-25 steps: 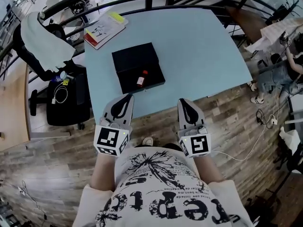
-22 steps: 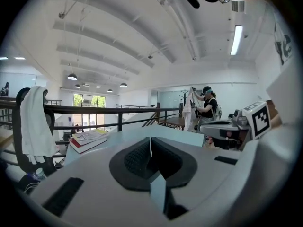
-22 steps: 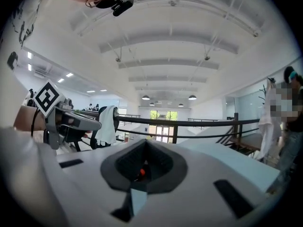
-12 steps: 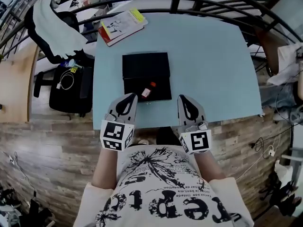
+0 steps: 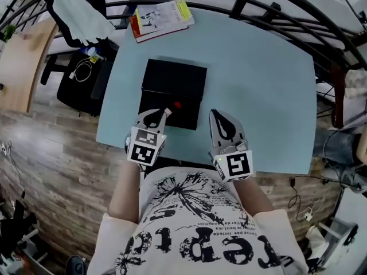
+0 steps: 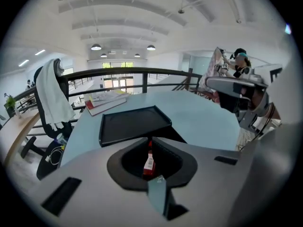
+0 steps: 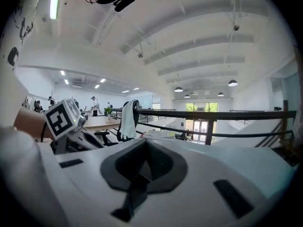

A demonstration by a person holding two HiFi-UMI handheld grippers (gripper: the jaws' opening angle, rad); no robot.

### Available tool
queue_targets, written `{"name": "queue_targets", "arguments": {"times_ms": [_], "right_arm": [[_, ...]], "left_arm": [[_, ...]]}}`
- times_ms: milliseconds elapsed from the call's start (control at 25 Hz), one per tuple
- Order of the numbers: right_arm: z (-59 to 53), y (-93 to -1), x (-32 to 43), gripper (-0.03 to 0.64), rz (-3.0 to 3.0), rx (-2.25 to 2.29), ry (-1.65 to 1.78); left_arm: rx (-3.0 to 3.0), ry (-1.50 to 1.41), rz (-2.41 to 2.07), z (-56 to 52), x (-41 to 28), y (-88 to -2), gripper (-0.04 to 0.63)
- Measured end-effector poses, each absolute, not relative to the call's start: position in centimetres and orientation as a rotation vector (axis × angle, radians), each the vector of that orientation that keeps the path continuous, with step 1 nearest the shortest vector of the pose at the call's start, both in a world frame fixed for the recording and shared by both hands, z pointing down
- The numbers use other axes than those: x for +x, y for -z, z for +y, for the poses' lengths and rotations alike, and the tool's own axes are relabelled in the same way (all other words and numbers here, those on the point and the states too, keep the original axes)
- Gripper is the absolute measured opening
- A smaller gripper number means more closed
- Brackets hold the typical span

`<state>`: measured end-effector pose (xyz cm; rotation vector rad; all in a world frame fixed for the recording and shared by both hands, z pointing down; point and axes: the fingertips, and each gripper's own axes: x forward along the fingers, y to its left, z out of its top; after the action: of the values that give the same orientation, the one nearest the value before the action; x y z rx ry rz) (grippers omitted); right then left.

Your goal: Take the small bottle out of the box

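My left claw (image 5: 155, 113), jaws together and empty, points at the small bottle (image 6: 149, 162) in the box (image 5: 189, 114). It is probably light, rigid and slick, so I should grip across its labelled body. My right claw (image 5: 217, 116) is likewise closed.

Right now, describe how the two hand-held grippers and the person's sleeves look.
The left hand-held gripper and the right hand-held gripper are light grey shells that taper to a point, each with a black teardrop-shaped recess. Each carries a white marker cube printed with black squares. No cable shows on either. The person wears a white short-sleeved T-shirt with black print.
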<state>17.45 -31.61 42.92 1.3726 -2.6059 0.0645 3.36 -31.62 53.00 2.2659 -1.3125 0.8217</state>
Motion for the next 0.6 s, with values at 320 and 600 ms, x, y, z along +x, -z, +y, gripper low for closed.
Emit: {"name": "queue_targets", "arguments": {"times_ms": [320,600], "right_arm": [[-34.0,-45.6,19.4,0.011,-2.589,1.303,-0.141],[-34.9,-46.0,20.0,0.011,-2.541,1.348,-0.168]], "left_arm": [[2.142,-1.059,-1.102,-32.9,5.3,-60.6,0.156],[2.098,-1.291,-0.957,-33.3,5.5,-64.0,0.262]]}}
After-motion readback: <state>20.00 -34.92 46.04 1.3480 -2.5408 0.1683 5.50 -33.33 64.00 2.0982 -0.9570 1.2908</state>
